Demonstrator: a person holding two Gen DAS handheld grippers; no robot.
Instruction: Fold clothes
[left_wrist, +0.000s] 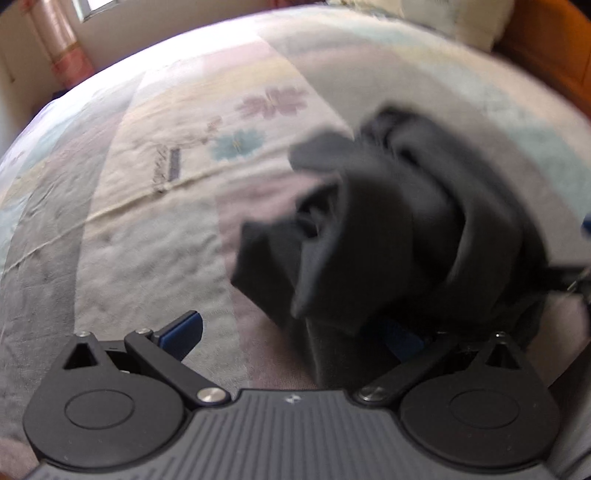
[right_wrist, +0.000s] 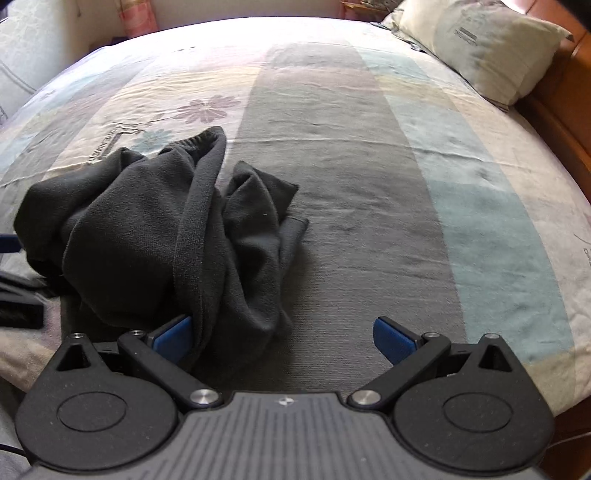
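A dark grey fleece garment (right_wrist: 147, 229) lies crumpled in a heap on the bed, left of centre in the right wrist view. My right gripper (right_wrist: 282, 332) is open just in front of it, and a fold of the cloth rests against its left blue pad (right_wrist: 173, 336). The left wrist view is blurred; there the garment (left_wrist: 388, 229) bulges up at centre right. My left gripper (left_wrist: 295, 328) is open, with cloth draped over its right finger and hiding that pad. Its left pad (left_wrist: 184, 330) is bare. Part of the left gripper (right_wrist: 18, 299) shows at the left edge.
The bed (right_wrist: 351, 184) has a striped, flower-printed sheet in grey, pale blue and cream. A pillow (right_wrist: 491, 48) lies at the far right against a wooden frame (right_wrist: 554, 122). A pink curtain (left_wrist: 62, 48) hangs by the far wall.
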